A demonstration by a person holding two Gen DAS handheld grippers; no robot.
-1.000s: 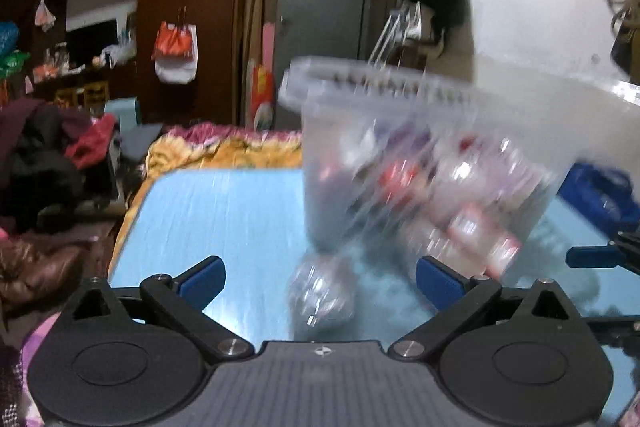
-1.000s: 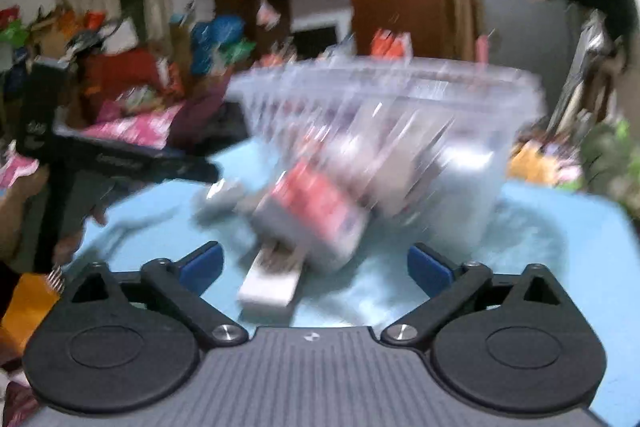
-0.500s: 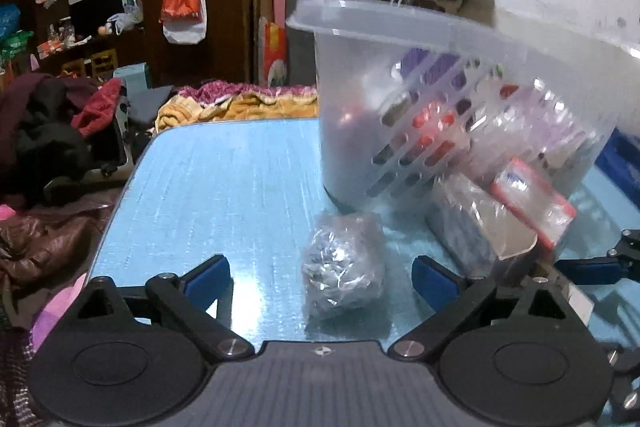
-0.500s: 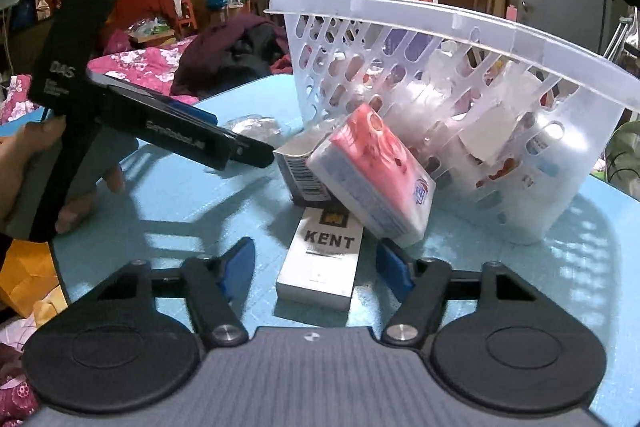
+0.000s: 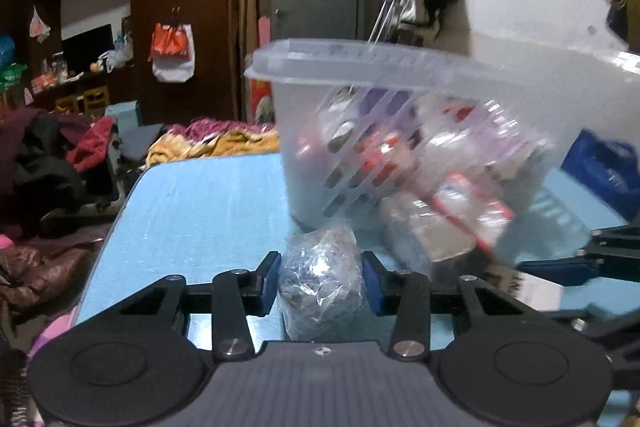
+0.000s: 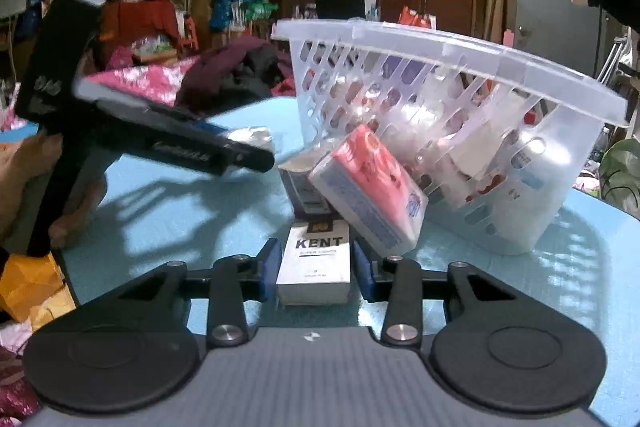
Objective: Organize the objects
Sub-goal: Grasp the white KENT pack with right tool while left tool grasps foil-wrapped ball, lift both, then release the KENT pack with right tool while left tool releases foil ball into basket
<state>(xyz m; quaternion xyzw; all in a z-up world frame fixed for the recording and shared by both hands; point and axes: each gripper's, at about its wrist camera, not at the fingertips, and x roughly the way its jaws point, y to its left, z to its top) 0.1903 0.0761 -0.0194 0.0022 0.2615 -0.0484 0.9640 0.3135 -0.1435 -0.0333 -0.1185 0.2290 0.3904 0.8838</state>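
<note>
Left gripper point(image 5: 320, 283): my jaws are closing on the crinkly plastic bag point(image 5: 322, 277), blue pads touching both its sides. The bag sits on the blue table point(image 5: 200, 211), just in front of the basket point(image 5: 400, 131).

Right gripper point(image 6: 314, 269): jaws closing around the white KENT box point(image 6: 316, 263), which lies flat on the table between the pads. Pads look right against its long edges, though a thin gap may remain on the right side.

The clear slotted basket is tilted, rim toward me, with packets showing through its walls. A pink-and-white pack point(image 6: 368, 187) leans against its front, its low corner just beside the KENT box's far end. A dark box point(image 6: 304, 183) sits behind the KENT box, partly under the pink pack.

From the right wrist view, my left gripper reaches in from the left, a hand point(image 6: 60, 187) on its handle, fingertips over the silvery bag. The left view is blurred around the basket.
</note>
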